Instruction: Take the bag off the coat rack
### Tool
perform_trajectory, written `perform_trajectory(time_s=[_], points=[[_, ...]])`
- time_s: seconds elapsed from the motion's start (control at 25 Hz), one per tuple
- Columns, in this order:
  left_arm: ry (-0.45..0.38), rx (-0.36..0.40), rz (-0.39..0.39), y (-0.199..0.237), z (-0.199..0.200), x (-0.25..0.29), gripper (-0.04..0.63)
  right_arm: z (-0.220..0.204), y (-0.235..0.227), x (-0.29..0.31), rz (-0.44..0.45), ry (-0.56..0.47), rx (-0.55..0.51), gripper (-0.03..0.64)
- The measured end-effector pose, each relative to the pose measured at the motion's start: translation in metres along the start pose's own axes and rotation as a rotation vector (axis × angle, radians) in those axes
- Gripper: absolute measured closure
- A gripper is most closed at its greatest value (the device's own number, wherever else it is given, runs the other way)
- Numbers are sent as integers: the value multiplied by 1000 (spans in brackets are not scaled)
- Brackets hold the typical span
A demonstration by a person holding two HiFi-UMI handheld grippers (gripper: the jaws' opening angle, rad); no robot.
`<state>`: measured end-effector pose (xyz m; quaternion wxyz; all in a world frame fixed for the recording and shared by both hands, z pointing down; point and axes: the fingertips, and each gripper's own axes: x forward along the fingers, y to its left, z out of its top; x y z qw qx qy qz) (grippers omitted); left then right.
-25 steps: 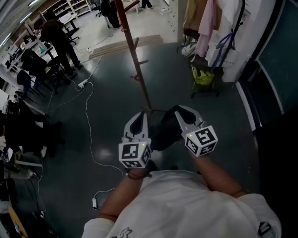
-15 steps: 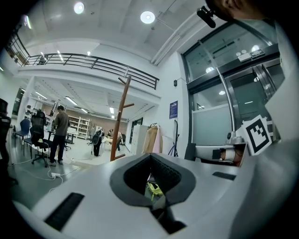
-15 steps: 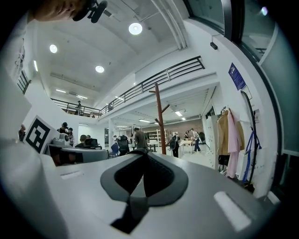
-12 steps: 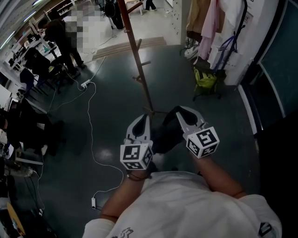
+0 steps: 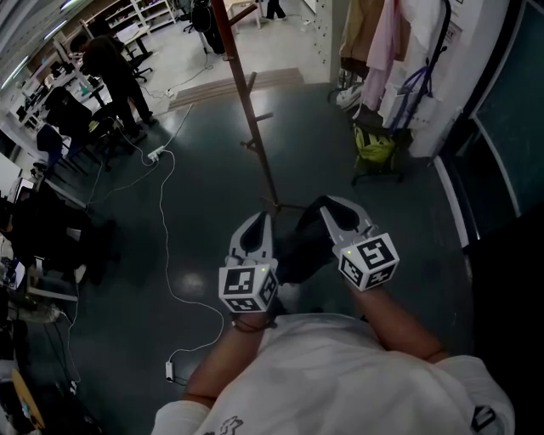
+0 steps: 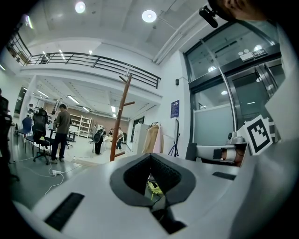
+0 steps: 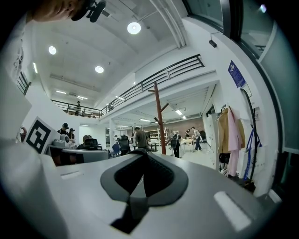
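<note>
Bag (image 5: 371, 140), seemingly yellow-green fabric, looks limp, light; I'd take its strap. Left gripper (image 5: 260, 218), right gripper (image 5: 326, 204) both closed, empty.

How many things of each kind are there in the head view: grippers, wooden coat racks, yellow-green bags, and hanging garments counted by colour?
grippers: 2, the left gripper and the right gripper
wooden coat rack: 1
yellow-green bag: 1
tan garment: 1
pink garment: 1
total: 6
</note>
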<state>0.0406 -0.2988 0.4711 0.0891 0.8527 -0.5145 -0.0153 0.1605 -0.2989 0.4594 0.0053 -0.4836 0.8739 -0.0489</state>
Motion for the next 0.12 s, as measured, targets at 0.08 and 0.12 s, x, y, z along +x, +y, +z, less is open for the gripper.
perform_trajectory(time_s=[0.08,0.12], points=[[-1,0,2,-2,1,1,589,1,-3,-2,-2,0,5,596],[-1,-1,3,-3,2,1,589,2,-5,-2,-3,-1,8,595]])
